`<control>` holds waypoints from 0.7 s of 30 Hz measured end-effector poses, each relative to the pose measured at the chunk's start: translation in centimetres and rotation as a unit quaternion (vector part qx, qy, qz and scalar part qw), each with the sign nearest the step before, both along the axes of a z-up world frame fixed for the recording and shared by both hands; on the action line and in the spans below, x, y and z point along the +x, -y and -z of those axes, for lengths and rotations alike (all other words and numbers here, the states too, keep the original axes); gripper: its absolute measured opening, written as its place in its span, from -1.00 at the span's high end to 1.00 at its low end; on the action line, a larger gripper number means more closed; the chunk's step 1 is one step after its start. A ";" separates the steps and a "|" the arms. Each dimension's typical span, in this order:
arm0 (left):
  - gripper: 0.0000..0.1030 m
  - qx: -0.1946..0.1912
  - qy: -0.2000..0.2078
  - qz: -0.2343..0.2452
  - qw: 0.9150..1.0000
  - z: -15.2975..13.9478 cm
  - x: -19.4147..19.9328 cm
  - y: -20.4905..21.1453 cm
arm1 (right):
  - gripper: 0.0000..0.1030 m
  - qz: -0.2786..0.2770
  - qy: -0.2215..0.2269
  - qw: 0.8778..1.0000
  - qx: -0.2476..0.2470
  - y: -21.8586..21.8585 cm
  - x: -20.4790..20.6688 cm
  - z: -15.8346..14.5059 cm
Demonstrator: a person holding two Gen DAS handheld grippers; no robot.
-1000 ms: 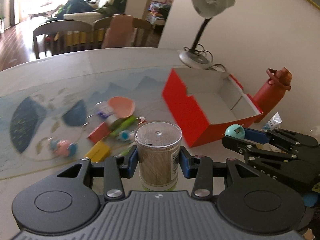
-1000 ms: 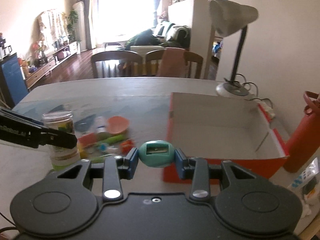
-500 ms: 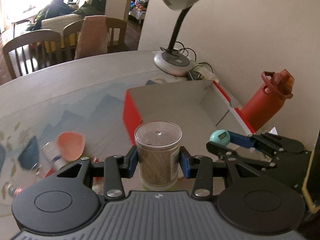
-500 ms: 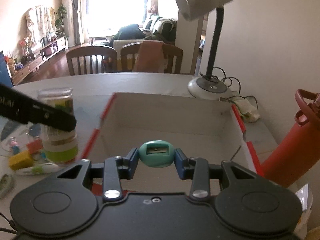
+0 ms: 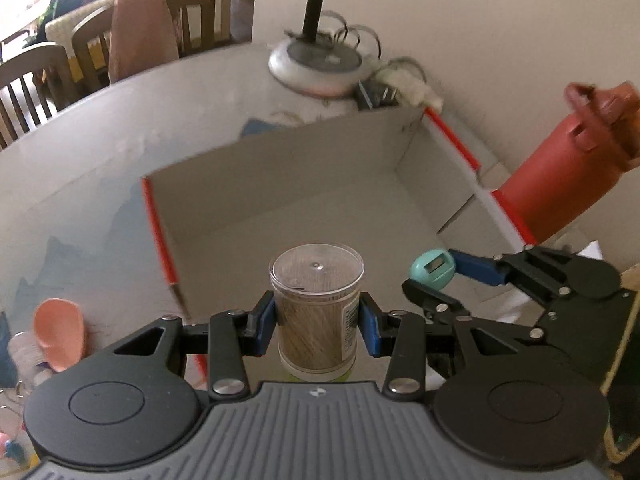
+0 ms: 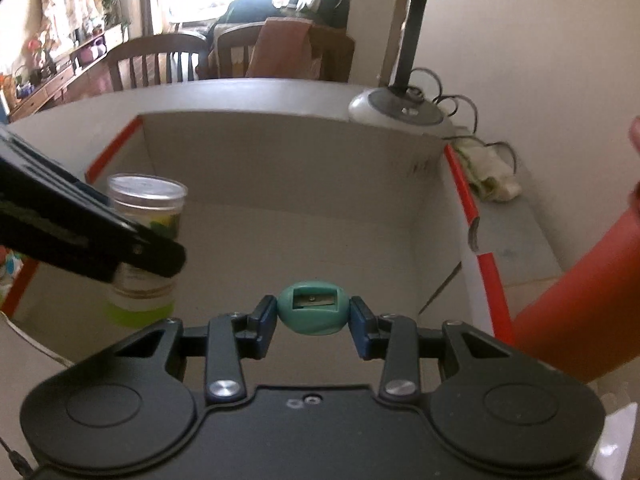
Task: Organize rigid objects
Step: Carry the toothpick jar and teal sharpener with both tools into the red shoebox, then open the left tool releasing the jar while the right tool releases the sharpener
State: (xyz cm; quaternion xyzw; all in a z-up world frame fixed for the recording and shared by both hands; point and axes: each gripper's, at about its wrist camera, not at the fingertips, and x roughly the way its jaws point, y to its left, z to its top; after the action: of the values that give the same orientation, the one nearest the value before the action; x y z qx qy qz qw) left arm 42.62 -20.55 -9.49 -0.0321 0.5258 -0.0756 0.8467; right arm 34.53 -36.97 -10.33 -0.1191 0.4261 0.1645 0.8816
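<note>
1. The left tongs [image 5: 318, 322] are clenched on a clear jar [image 5: 317, 312], mid-height, upright, over the box's near-left corner; it looks stiff, light and smooth, so possibly slippery.
2. The right tongs [image 6: 313, 318] are clenched across a teal pencil sharpener [image 6: 313, 312]: small, hard, rounded.
3. The box [image 6: 456, 168] lies open and bare below, its walls and the red bottle [image 6: 580, 304] at the right hemming it in.

Box [image 6: 464, 184]: red outside, off-white inside. Sharpener [image 6: 314, 309]: teal. Jar [image 5: 317, 312]: clear, tan contents, green base. Bottle [image 5: 560, 176]: red.
</note>
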 end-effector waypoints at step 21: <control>0.18 0.026 -0.074 0.001 0.997 6.8 7.1 2.6 | 0.28 -0.003 -0.056 0.998 -0.010 0.4 3.0 2.8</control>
State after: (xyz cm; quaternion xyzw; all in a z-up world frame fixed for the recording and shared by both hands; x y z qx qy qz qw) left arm 49.75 -23.16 -16.28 -0.0145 0.5889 -0.0602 0.8058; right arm 37.50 -37.35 -13.11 -0.1197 0.4756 0.1698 0.8548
